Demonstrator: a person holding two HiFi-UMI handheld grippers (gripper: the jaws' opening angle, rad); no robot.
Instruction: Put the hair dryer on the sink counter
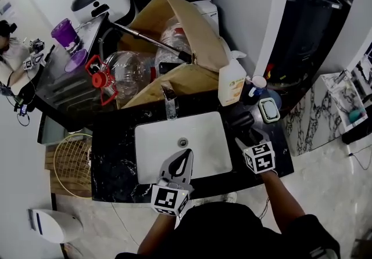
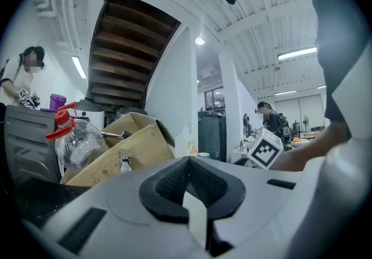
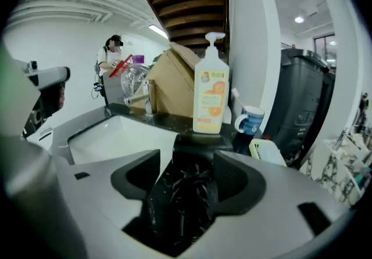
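- Closest to the camera on my right gripper [image 3: 187, 156] is the black hair dryer [image 3: 183, 205], lying lengthwise between the jaws.
- On that gripper the jaws stand spread as wide as they go. The hair dryer's glossy body fills most of the gap, and I can't tell whether either pad touches it.
- From the head view, the hair dryer [image 1: 239, 119] rests on the dark marbled surface [image 1: 113, 159], just right of the white sink [image 1: 168, 141], with my right gripper directly behind it.
- Beyond the hair dryer, a pump bottle [image 3: 210, 98] with an orange label stands upright near the back of the surface. A blue and white mug [image 3: 249, 121] is just to its right.
- My left gripper [image 2: 189, 162] has its jaws closed together with nothing between them.
- From the head view, my left gripper [image 1: 187, 156] is over the front part of the sink, well apart from the hair dryer, pointing toward the back wall.
- Behind the sink, a large open cardboard box [image 1: 192, 31] leans at a tilt.
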